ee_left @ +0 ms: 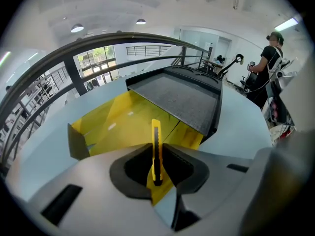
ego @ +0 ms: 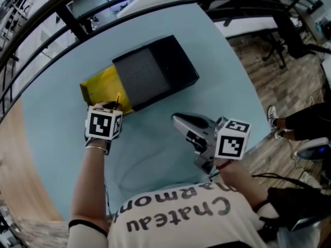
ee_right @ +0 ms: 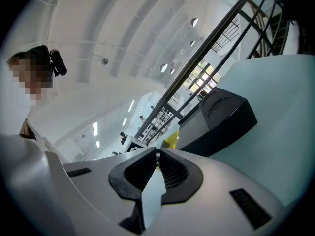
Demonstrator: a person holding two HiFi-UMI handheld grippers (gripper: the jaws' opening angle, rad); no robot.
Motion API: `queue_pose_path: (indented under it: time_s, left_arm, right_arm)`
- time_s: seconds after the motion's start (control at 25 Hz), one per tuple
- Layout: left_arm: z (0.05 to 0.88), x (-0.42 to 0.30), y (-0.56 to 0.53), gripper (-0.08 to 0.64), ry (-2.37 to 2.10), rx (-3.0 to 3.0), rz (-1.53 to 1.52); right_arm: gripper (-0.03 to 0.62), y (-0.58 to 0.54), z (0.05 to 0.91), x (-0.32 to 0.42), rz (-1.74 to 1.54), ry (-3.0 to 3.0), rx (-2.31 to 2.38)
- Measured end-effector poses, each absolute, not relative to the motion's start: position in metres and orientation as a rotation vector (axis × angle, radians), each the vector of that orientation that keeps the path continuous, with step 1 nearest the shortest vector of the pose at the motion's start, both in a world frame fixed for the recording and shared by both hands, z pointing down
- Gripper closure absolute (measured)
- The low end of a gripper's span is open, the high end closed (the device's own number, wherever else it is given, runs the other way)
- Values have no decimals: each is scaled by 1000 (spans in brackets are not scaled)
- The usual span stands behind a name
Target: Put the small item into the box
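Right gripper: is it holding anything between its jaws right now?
No, the right gripper has its jaws closed against each other, with nothing between them in the right gripper view.

Head view overhead; gripper views low, sharing box (ego: 155, 71).

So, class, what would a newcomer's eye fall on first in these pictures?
First, the slim yellow plastic item, clamped upright between the jaws of the left gripper, right in front of the open yellow tray. Next, the black rectangular box with a grey inset, which covers the tray's far end in the middle of the pale blue table. The right gripper is shut on nothing, nearer the person.
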State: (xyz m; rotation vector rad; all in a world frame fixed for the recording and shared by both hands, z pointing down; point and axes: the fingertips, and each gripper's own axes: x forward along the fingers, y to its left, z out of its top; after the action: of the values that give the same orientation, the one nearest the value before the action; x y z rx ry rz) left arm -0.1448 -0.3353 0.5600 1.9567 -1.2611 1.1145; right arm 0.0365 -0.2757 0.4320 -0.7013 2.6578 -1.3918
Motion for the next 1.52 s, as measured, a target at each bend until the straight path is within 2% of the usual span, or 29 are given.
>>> queue_pose_path:
  time_s: [0.44,1.12,1.52]
  left_arm:
    - [571,-151,-335,498,-1072,1859,1089]
    - [564,-140,-337,499,-929,1855,1429]
    - [585,-150,-335,499,-911,1798,1433]
  right_arm:
    - [545,-277,430,39,-1381,2641,-697]
    - [545,-285,434,68,-1399,2575,-708]
    - [545,-285,439,68,-1409,2579,-709]
